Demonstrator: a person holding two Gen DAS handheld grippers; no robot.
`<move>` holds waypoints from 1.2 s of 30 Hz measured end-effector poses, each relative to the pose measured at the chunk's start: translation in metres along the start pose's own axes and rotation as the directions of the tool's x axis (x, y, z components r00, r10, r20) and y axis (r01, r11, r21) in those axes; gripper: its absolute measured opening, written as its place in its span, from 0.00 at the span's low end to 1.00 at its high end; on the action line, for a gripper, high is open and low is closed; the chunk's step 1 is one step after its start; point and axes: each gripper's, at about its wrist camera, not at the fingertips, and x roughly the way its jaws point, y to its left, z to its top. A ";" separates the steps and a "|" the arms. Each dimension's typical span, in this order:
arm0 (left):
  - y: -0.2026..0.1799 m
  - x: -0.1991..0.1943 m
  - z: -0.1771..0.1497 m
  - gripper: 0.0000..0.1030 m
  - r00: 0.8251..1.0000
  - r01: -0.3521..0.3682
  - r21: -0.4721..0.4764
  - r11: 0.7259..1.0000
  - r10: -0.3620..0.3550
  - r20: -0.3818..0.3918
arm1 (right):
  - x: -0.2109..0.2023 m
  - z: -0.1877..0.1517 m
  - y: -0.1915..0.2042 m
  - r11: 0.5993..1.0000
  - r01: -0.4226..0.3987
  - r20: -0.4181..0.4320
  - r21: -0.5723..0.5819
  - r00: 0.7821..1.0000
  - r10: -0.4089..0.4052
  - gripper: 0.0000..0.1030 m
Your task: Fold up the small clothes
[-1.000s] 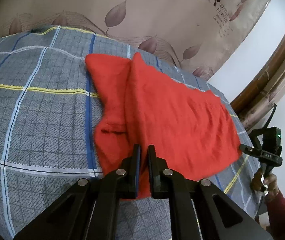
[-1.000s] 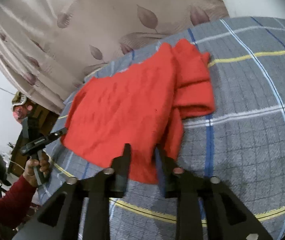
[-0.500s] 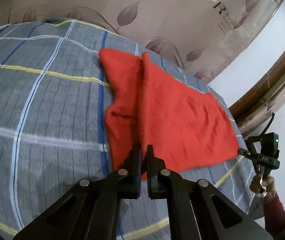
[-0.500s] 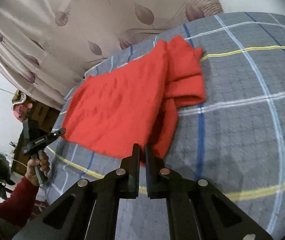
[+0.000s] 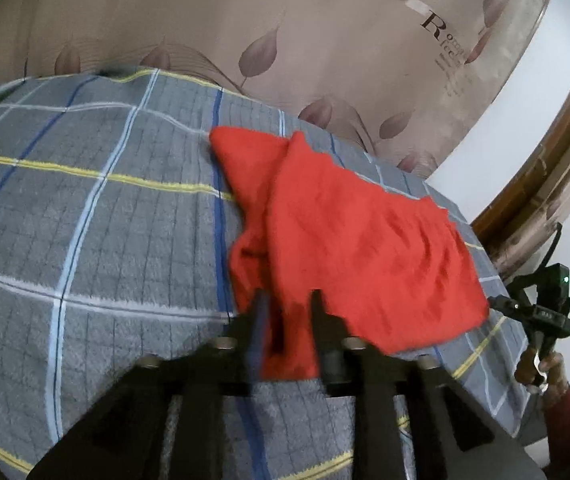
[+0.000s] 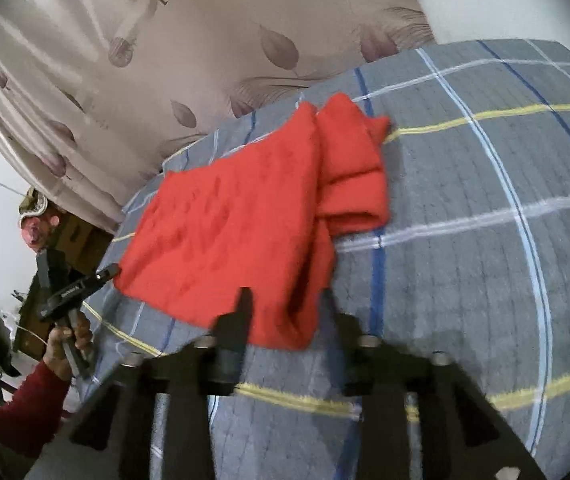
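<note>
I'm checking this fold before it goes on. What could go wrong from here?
Both grippers' jaws are opening with the red garment's near edge between them. The left gripper may drag that edge as it withdraws. The right gripper could do the same. The bunched sleeve beside the body may leave the fold lopsided on the plaid blanket.

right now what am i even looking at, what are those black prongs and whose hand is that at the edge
No robot here: a person holds a two-finger grabbing tool in each hand, with a fisheye camera on each looking along its fingers. The black prongs are the left tool in one picture and the right tool in the other. The hand at the edge is the person's other hand, gripping the other tool. A red garment, partly folded, lies on a grey checked blanket. Both tools' jaws are opening, straddling the garment's near edge without pinching it.
</note>
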 end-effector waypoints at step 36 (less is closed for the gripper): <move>-0.030 0.000 -0.007 0.65 0.983 -0.056 0.000 0.998 0.055 0.175 | 0.032 0.076 0.029 0.969 0.144 0.047 -0.202 0.989 -0.138 0.52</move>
